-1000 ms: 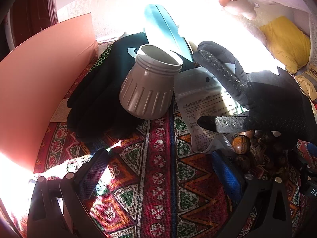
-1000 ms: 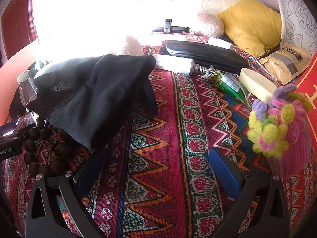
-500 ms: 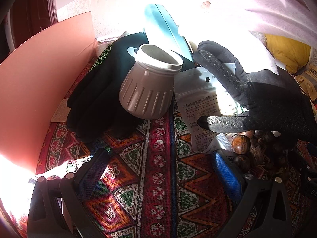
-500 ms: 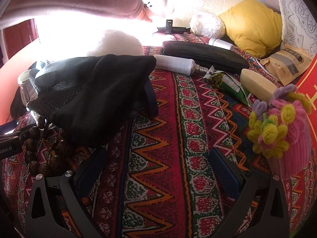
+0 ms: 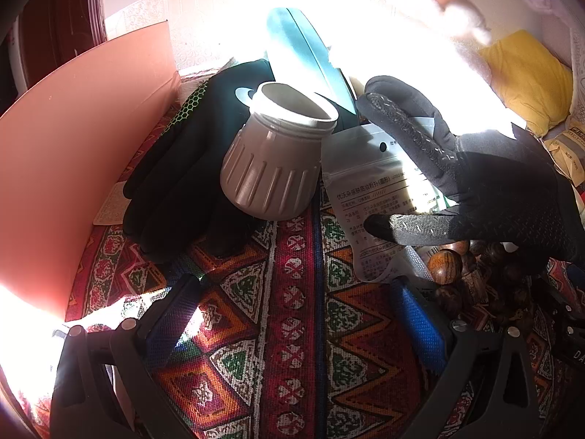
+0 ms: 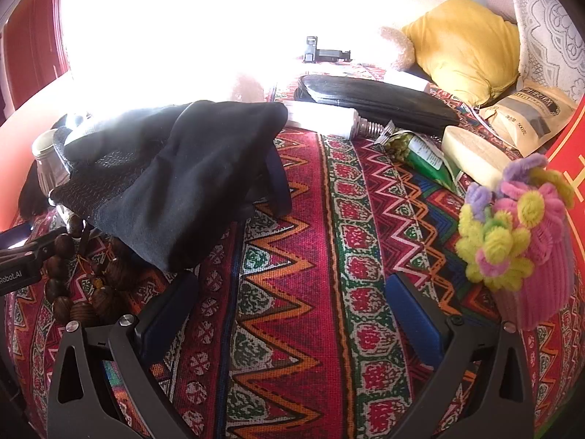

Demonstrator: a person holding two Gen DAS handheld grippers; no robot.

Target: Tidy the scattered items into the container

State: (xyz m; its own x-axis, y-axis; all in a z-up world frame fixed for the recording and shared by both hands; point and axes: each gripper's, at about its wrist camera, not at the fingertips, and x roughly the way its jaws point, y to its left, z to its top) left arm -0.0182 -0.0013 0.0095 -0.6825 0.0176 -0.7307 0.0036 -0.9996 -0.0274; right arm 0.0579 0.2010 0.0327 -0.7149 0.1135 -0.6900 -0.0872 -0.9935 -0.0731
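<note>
- Your left gripper (image 5: 292, 311) jaws stand released over the woven patterned cloth (image 5: 292, 347); the ribbed grey plastic jar (image 5: 272, 168) lies tilted ahead between them, on a black glove (image 5: 182, 183).
- Your right gripper (image 6: 289, 314) jaws gape empty; a grippy-palmed dark glove (image 6: 175, 175) lies ahead-left.

Patterned woven cloth (image 6: 310, 256), yellow cushion (image 6: 464, 44), white lace fabric (image 6: 548, 25)

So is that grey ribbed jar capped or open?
Open. The grey ribbed jar shows a bare threaded neck and hollow mouth, and it leans tilted against the black glove.
</note>
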